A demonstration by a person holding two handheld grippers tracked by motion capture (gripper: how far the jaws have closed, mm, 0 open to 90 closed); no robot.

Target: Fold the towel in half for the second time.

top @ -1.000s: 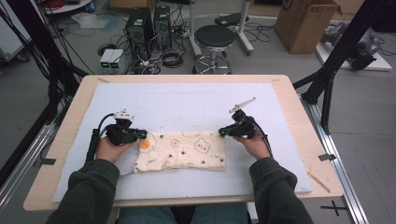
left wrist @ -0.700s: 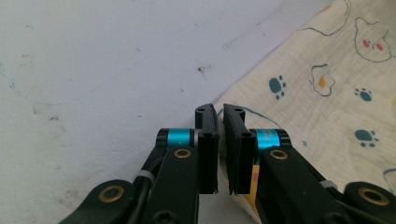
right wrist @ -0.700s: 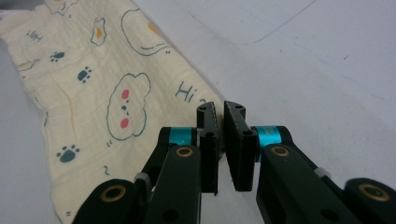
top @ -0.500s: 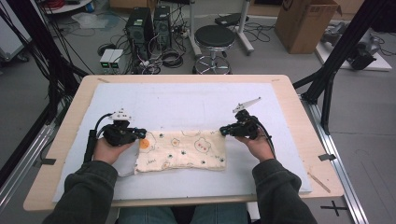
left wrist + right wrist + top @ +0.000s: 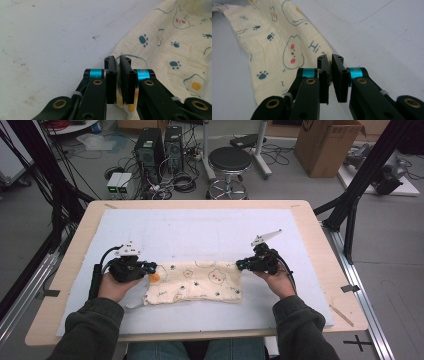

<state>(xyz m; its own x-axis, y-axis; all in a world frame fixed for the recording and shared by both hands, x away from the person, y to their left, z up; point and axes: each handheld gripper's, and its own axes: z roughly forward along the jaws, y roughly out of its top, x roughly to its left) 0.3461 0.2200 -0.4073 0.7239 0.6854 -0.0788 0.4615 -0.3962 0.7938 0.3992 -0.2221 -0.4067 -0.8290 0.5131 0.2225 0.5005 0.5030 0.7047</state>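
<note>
A cream cloth (image 5: 200,280) printed with bears and paw marks lies spread on the white mat (image 5: 200,227), in front of the person. My left gripper (image 5: 151,267) is at its upper left corner, jaws shut with the cloth's edge (image 5: 175,45) pinched between them (image 5: 118,60). My right gripper (image 5: 240,265) is at the upper right corner, jaws shut on that edge of the cloth (image 5: 277,45), where the print reads "Hi" beside the jaws (image 5: 330,58). Both grippers point inward toward each other, low over the mat.
The mat covers most of the wooden table (image 5: 325,250). A thin wooden stick (image 5: 341,315) lies near the table's right front corner. A stool (image 5: 230,160), computer cases (image 5: 160,145) and a cardboard box (image 5: 327,142) stand on the floor beyond the table.
My left gripper has shifted slightly with the cloth's corner in it. The right gripper has stayed where it was.
</note>
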